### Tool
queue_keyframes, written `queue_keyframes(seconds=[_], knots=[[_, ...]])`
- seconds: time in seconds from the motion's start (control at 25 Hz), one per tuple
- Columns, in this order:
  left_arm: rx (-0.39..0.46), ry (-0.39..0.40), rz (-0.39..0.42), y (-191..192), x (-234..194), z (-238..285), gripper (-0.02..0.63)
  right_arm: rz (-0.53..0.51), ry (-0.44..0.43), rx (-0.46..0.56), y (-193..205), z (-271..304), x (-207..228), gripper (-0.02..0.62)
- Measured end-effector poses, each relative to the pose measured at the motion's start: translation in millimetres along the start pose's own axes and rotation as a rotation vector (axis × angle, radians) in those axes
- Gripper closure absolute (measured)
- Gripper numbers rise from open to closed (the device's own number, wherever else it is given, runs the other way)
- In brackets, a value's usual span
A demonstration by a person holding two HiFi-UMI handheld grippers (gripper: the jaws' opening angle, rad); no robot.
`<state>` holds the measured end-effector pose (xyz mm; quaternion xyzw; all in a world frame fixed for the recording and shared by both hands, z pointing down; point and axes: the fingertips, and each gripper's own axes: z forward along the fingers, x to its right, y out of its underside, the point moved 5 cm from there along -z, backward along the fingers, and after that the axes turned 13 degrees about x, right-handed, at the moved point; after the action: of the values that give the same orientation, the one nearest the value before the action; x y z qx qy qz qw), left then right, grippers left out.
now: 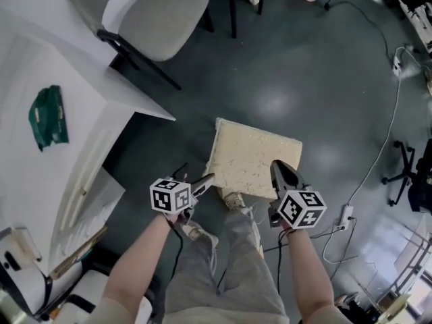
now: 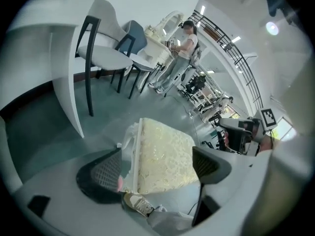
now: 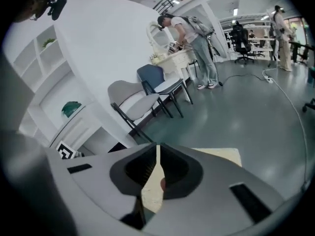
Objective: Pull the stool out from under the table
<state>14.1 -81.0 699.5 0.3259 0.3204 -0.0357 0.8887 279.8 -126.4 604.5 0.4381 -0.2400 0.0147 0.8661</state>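
The stool [image 1: 253, 154], a low square seat with a cream patterned cushion, stands out on the grey floor, apart from the corner of the white table [image 1: 88, 106]. My left gripper [image 1: 206, 179] is open at the stool's near left corner. In the left gripper view the cushion [image 2: 160, 156] lies beyond and between the spread jaws of that gripper [image 2: 157, 168]. My right gripper [image 1: 278, 169] hangs over the stool's near right edge and is shut. Its jaws [image 3: 157, 149] meet with nothing between them, and the cushion [image 3: 224, 155] shows beyond.
A green cloth [image 1: 47, 117] lies on the table. A grey chair [image 1: 152, 12] stands at the table's far side. The person's shoe [image 1: 235, 199] is against the stool's near edge. A power strip [image 1: 346, 214] and cables lie on the floor at the right.
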Motion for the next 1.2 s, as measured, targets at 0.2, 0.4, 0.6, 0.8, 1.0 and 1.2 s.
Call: queue_keyframes(seconds=[0.2, 0.4, 0.6, 0.8, 1.0, 1.2], knots=[[0.101, -0.036, 0.058, -45.2, 12.6, -49.5, 0.283, -0.031, -0.147, 0.011, -44.5, -14.1, -75.7, 0.572], [0.268, -0.124, 0.136, -93.5, 19.3, -119.0, 0.445, -0.05, -0.302, 0.081, -98.2, -40.0, -160.5, 0.574], [0.404, -0.181, 0.213, -136.7, 30.2, -199.4, 0.476, -0.128, -0.479, 0.122, -146.5, -61.7, -247.8, 0.574], [0.535, -0.23, 0.269, -169.4, 46.1, -285.4, 0.506, -0.258, -0.557, 0.199, -182.0, -87.3, -319.7, 0.574], [0.626, -0.269, 0.329, -184.0, 69.2, -360.0, 0.53, -0.325, -0.66, 0.226, -197.0, -119.3, -384.6, 0.574], [0.729, -0.309, 0.33, -196.6, 95.8, -429.6, 0.552, -0.296, -0.779, 0.233, -209.9, -154.4, -436.8, 0.574]])
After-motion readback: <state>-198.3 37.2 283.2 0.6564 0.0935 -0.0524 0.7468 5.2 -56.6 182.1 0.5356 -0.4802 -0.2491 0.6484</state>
